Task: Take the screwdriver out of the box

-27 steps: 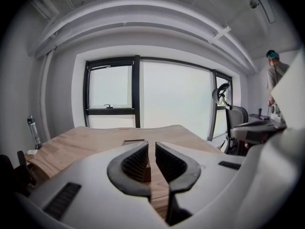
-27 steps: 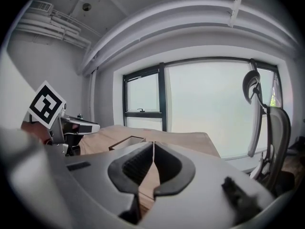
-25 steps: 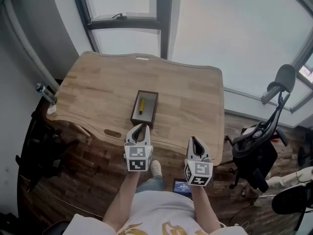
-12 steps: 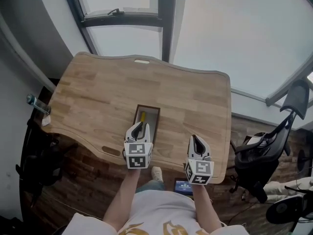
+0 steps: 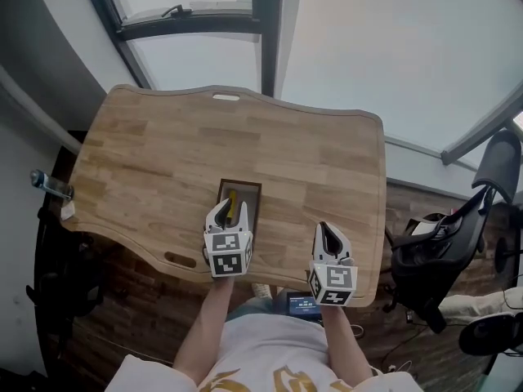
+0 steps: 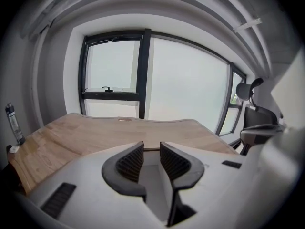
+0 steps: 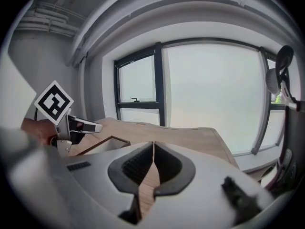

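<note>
A small dark brown box (image 5: 250,196) lies on the wooden table (image 5: 163,153) near its front edge, with a yellow screwdriver (image 5: 231,203) inside. My left gripper (image 5: 226,209) hovers over the box's near end and covers part of it; its jaws are opening, a narrow gap shows between the pads (image 6: 131,162), and nothing is between them. My right gripper (image 5: 325,230) hangs over the table's front edge to the right of the box, its jaws shut and empty. In the right gripper view the box (image 7: 107,142) and the left gripper (image 7: 78,126) show at the left.
A water bottle (image 5: 49,184) stands off the table's left edge. An office chair (image 5: 458,235) is at the right. A window frame (image 5: 196,23) runs behind the table. A phone (image 5: 301,305) lies below the front edge near the person's lap.
Both grippers have moved forward from in front of the table to over its front edge. The left one now hangs over the box's near end, and its jaws have parted slightly.
</note>
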`<move>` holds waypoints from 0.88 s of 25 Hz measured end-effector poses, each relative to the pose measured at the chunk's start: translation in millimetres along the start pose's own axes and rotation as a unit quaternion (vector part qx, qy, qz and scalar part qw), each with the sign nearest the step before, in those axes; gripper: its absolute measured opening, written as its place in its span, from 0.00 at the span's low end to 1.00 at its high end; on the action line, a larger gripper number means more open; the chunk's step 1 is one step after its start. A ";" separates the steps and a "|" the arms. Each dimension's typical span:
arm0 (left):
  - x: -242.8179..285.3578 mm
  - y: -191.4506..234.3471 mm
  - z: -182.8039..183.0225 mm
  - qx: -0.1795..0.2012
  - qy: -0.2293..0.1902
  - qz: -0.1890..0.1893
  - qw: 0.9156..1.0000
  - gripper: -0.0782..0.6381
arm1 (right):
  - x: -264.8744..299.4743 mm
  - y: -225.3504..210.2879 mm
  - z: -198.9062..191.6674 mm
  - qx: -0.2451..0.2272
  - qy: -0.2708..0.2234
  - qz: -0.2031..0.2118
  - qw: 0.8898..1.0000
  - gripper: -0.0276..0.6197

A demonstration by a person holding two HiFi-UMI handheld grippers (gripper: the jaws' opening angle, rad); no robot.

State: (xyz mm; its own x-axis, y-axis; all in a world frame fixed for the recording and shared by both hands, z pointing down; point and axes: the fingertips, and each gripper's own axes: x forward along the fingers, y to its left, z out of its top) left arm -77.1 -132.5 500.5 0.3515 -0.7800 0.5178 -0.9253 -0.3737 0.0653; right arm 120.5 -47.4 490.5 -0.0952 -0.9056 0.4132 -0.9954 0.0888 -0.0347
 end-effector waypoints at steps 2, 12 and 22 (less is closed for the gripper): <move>1.7 -0.5 -4.9 -0.003 0.010 0.002 1.000 0.25 | 4.5 1.4 1.1 -0.002 0.002 0.007 1.000 0.09; 16.9 11.7 -35.5 -0.036 0.077 0.019 0.996 0.32 | 37.8 22.9 0.1 -0.019 0.020 0.064 0.998 0.09; 40.9 15.3 -66.6 -0.060 0.147 0.017 0.987 0.37 | 66.5 27.7 -12.8 -0.019 0.048 0.090 0.995 0.09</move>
State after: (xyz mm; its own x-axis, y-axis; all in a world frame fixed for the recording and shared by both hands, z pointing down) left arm -86.4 -136.7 579.5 0.2789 -0.6061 0.7449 -0.9525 -0.2736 0.1340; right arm 86.7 -99.9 528.7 -0.2697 -0.8304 0.4876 -0.9611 0.2636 -0.0827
